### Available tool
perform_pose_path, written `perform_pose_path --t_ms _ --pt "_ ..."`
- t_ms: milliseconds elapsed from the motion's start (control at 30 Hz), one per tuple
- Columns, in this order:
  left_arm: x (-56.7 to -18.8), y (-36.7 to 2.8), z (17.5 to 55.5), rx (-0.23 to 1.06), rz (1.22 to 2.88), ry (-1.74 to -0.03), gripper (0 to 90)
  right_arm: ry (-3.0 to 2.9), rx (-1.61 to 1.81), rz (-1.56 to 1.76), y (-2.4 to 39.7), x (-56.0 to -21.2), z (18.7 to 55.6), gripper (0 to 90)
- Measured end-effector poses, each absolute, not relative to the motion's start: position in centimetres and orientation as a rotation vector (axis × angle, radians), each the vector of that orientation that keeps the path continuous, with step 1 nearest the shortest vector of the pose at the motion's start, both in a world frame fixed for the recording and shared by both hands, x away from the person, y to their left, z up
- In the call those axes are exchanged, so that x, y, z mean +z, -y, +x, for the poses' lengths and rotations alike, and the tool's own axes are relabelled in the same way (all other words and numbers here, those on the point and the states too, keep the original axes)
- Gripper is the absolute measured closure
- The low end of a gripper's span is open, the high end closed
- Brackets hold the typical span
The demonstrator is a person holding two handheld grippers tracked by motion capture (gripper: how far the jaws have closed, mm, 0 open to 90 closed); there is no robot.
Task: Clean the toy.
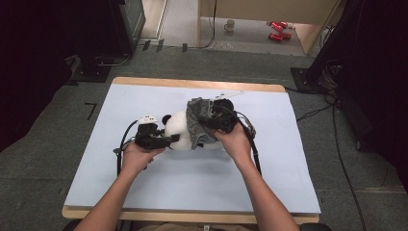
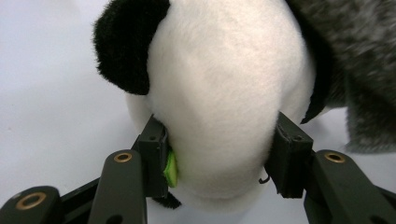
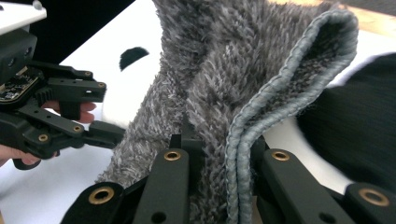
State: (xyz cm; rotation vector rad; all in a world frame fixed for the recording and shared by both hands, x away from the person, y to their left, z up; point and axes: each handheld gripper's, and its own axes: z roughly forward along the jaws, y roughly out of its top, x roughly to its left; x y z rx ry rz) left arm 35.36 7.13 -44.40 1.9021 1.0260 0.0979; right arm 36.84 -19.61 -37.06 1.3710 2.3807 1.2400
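**Plush panda gripped at the head, grey cloth pinched over its body**

A black-and-white plush panda toy (image 1: 179,129) lies at the centre of the high view, on the pale blue sheet covering the wooden surface (image 1: 192,183). Draped over its right part is a fuzzy grey knitted cloth with a blue-grey stitched hem (image 1: 196,122).

The left gripper (image 1: 172,139), just left of centre, has its jaws closed against both sides of the panda's white head; in the left gripper view the head bulges between them, a black ear at upper left.

The right gripper (image 1: 206,115), right of centre, reaches in from above the toy. In the right gripper view its jaws sit nearly closed, pinching a fold of the cloth with the hem running between them.
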Motion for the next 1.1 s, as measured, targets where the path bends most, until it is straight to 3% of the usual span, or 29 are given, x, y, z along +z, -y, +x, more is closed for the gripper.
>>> perform_pose_path --t_ms 400,733,967,1100 --pt "-44.5 -7.2 35.5 0.104 1.911 -1.008 48.9 -2.309 1.261 1.407 25.0 -36.8 36.0 78.7" --pt "-44.6 -7.1 35.4 0.119 1.916 -1.004 48.9 -2.258 1.397 1.421 28.5 -38.8 35.3 78.6" --pt "-44.7 -7.3 34.9 0.125 1.901 -1.012 49.0 -2.265 1.305 1.509 30.4 -40.6 35.7 78.8" --pt "-44.0 -7.4 34.7 0.076 1.924 -1.016 52.2 -2.242 1.350 1.531 30.9 -40.5 35.5 78.9"
